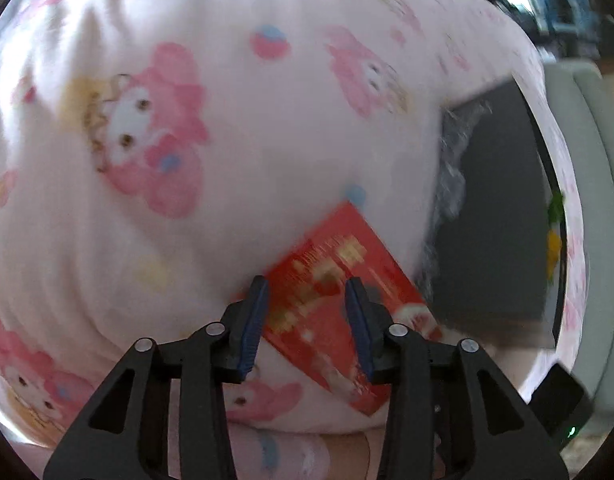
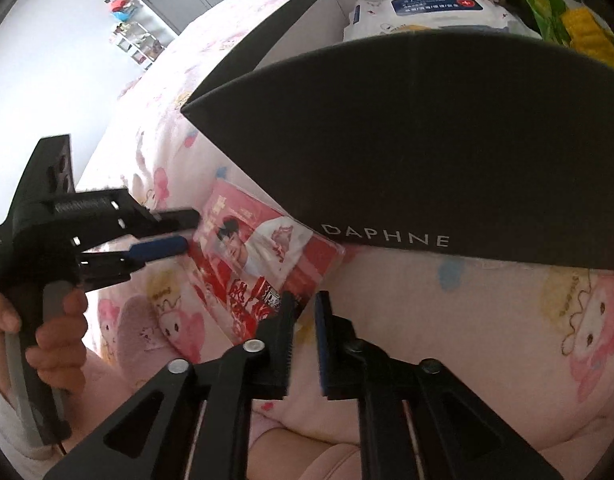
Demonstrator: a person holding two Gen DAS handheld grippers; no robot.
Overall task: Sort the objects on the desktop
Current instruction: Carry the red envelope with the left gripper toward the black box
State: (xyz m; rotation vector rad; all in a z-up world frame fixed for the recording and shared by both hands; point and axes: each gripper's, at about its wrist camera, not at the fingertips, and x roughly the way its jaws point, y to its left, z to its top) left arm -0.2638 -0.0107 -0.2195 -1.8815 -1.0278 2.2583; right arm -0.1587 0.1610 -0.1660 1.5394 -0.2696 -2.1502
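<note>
Both my tools angle down over the pink cartoon-print blanket [image 1: 155, 208]. The flat red printed packet [image 1: 339, 280] lies on it, one corner right against the black DAPHNE cardboard box [image 2: 447, 140].

Left tool [image 1: 307, 312]: jaws partly apart, straddling the packet's lower edge; pads don't look pressed on it, though that view is blurred. From the right wrist view, its blue pad [image 2: 159, 249] sits at the packet's left edge, with a hand [image 2: 55, 340] on the grip.

Right tool [image 2: 305, 320]: narrow gap, nothing between the jaws; the left finger overlaps the packet's near corner, contact unclear.

Inside the box: a white wet-wipe pack [image 2: 431, 10] and a green-yellow plastic bag [image 2: 547, 8] at the far right.
</note>
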